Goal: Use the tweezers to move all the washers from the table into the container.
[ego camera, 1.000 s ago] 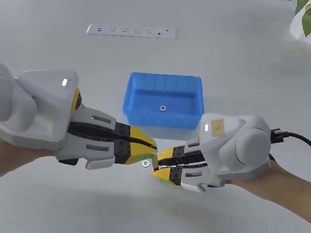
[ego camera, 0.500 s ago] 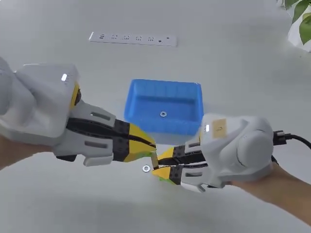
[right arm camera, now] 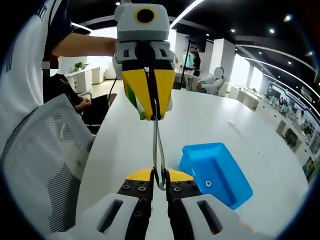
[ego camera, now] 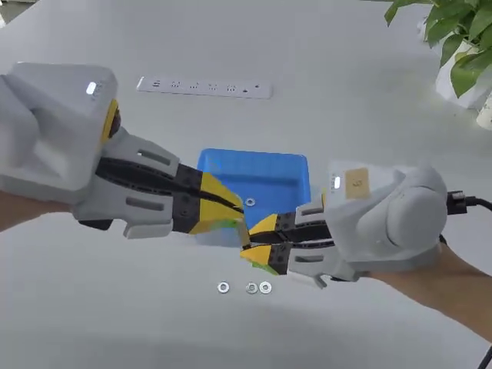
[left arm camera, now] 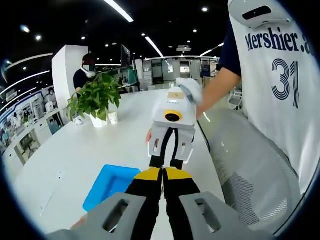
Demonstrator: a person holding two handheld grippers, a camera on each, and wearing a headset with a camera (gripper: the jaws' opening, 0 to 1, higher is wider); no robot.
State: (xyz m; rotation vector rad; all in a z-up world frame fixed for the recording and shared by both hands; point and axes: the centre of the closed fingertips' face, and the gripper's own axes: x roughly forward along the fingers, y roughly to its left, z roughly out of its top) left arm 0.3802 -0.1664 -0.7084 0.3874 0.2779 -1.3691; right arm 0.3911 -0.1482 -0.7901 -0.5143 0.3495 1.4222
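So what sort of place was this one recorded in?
Probably a big open-plan office or showroom hall rather than a workshop: long white tables, a mesh office chair, rows of strip ceiling lights and a potted plant on the table.

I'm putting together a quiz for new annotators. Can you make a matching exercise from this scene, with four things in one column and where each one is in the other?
Things:
1. tweezers
2. three loose washers
3. power strip
4. plant

Places:
A. lying flat on the table, beyond the blue container
B. at the far right edge of the head view
C. clamped between the left tool and the right tool
D. in a row on the table, on the person's side of the blue container

Pairs: 1-C, 2-D, 3-A, 4-B
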